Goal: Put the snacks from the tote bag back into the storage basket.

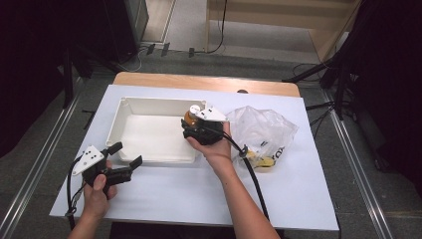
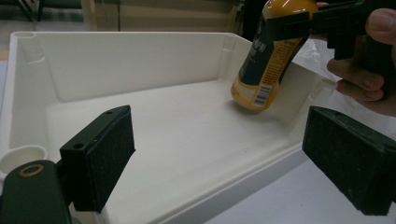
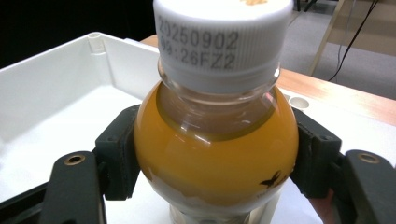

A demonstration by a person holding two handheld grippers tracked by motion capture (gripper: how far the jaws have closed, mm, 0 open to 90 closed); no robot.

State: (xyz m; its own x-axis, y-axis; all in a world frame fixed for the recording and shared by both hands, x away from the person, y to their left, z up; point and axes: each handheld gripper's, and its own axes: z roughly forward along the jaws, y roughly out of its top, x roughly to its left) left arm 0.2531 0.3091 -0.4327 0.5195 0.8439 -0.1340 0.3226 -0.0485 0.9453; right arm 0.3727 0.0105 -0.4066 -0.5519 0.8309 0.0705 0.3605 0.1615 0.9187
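The bottle [image 3: 215, 140] sits closest to the lens in the right gripper view, clamped at its round shoulder between the jaws of the right gripper [image 3: 215, 154], white cap [image 3: 219, 35] up and orange drink near the neck. From the left gripper view the bottle [image 2: 268, 56] hangs tilted over the far right corner of the tray [image 2: 140, 60], its base just above the floor. The step in hand looks like setting it down inside: best to level it first, lower until the base rests flat, then ease the jaws apart so it does not topple. The left gripper [image 1: 124, 157] waits wide open and empty at the tray's near edge. A plastic bag [image 1: 263, 132] lies to the right on the table [image 1: 308, 199].
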